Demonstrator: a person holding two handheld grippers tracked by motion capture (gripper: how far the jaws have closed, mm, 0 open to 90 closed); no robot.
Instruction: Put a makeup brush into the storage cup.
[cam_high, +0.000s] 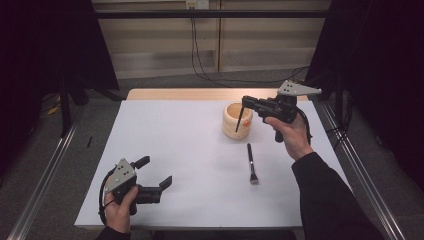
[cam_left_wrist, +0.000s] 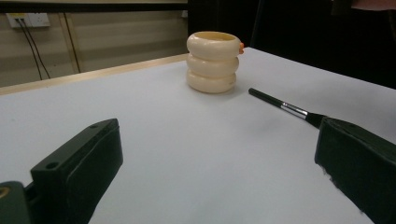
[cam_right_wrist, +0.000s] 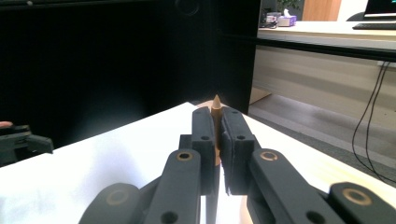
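Item: right tongs (cam_high: 245, 101), held up over the far right part of the desk (cam_high: 175, 145), jaws closed on the upper end of a thin dark brush (cam_high: 240, 119); in the right gripper view the same right tongs (cam_right_wrist: 217, 135) pinch a tapered brown handle tip that stands up between the pads. The brush hangs nearly upright, its long axis tilted a little, the lower end dipping into or just above the mouth of the cream ribbed cup (cam_high: 237, 120); whether the tip touches the cup's inside cannot be told. The cup stands upright on the far right half of the desk, directly below the right tongs, so the coming move is judged to be a short downward lowering and a release along the brush's own axis. Item: second brush (cam_high: 251, 164), black with a silver ferrule, lying flat on the desk nearer the person than the cup, long axis running roughly near to far, bristle end toward the person; it lies apart from the cup and closer to the right hand than the left. Item: left tongs (cam_high: 155, 172), resting low at the near left corner of the desk, jaws spread wide and holding nothing; the left gripper view shows the cup (cam_left_wrist: 213, 61) and the lying brush (cam_left_wrist: 285, 107) well ahead.
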